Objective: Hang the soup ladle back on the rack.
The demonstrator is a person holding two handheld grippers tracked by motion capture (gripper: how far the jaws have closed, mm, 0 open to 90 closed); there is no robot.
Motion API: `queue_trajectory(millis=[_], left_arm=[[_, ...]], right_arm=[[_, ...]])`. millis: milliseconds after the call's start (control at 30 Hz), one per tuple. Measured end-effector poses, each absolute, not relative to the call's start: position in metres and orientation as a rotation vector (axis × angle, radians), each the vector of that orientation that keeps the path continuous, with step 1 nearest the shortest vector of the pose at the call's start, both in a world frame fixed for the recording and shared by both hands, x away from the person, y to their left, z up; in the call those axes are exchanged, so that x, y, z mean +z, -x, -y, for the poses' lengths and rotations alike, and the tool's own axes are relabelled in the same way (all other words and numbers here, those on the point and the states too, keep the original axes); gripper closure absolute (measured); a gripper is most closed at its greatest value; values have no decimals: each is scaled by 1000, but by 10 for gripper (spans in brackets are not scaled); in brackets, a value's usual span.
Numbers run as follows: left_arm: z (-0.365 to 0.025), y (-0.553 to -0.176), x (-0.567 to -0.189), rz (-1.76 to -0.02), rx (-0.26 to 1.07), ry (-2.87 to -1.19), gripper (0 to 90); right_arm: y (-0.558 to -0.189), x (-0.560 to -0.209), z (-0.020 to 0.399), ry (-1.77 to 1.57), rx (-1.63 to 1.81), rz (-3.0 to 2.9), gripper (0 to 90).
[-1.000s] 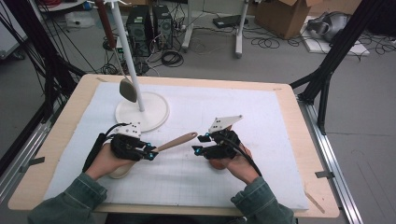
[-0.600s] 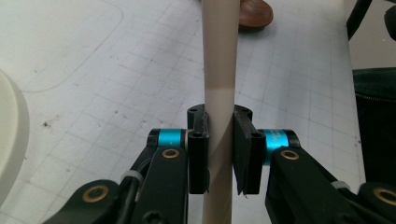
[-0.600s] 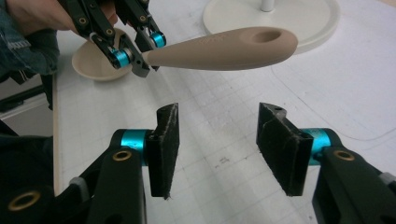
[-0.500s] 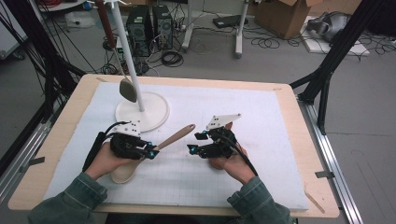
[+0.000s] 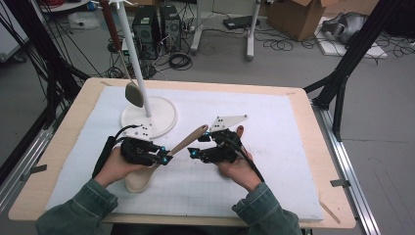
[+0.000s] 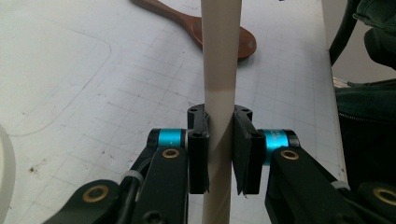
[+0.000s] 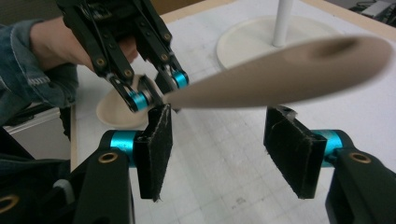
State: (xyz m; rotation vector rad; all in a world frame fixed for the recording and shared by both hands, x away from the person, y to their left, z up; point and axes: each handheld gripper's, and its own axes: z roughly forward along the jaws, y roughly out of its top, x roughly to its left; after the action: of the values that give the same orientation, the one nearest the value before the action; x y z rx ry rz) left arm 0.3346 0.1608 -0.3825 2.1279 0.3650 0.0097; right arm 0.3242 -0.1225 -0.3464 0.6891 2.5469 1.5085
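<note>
Pale wooden table point(image 5: 313, 161) under a white gridded mat point(image 5: 274, 142), grey floor with cables and a cardboard box beyond. Near the front edge, left of middle: left claw point(image 5: 165, 159) pinching the handle of a light wooden spoon point(image 5: 188, 142), bowl resting on the mat, handle slanting up toward the far right. Just beside it to the right: right claw point(image 5: 195, 154), pads spread and just widened, handle tip between them, untouched. Further back, toward the far-left corner: white round-based stand point(image 5: 159, 115) with a dark spoon point(image 5: 133, 94) hanging beside its pole.
</note>
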Motion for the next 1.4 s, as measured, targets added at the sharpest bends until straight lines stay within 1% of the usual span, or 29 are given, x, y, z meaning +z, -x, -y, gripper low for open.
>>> queue_trajectory(millis=[200, 567, 667, 800, 900, 933, 1000, 1100, 1400], left_arm=[[-159, -335, -381, -381, 12, -2116, 774], [-156, -335, -377, -386, 25, -2095, 774], [-157, -334, -376, -380, 25, -2098, 774], [-158, -335, -376, -382, 3, -2086, 772], [-160, -337, -376, -388, -45, -2062, 762], [-160, -337, -376, -388, -45, -2062, 753], [-162, -338, -376, -383, -87, -2040, 724], [-163, -338, -374, -383, -102, -2022, 706], [-165, -339, -363, -363, -105, -2000, 717]], right_arm=[[-326, -343, 120, -719, 1547, -2521, 499], [-331, -335, 118, -798, 1585, -2473, 546], [-332, -333, 118, -802, 1594, -2472, 591], [-335, -333, 120, -811, 1632, -2498, 628], [-336, -332, 122, -796, 1660, -2519, 648], [-336, -331, 122, -792, 1669, -2522, 653], [-336, -330, 123, -775, 1683, -2529, 664], [-336, -327, 123, -754, 1719, -2531, 681], [-334, -315, 124, -664, 1775, -2530, 719]])
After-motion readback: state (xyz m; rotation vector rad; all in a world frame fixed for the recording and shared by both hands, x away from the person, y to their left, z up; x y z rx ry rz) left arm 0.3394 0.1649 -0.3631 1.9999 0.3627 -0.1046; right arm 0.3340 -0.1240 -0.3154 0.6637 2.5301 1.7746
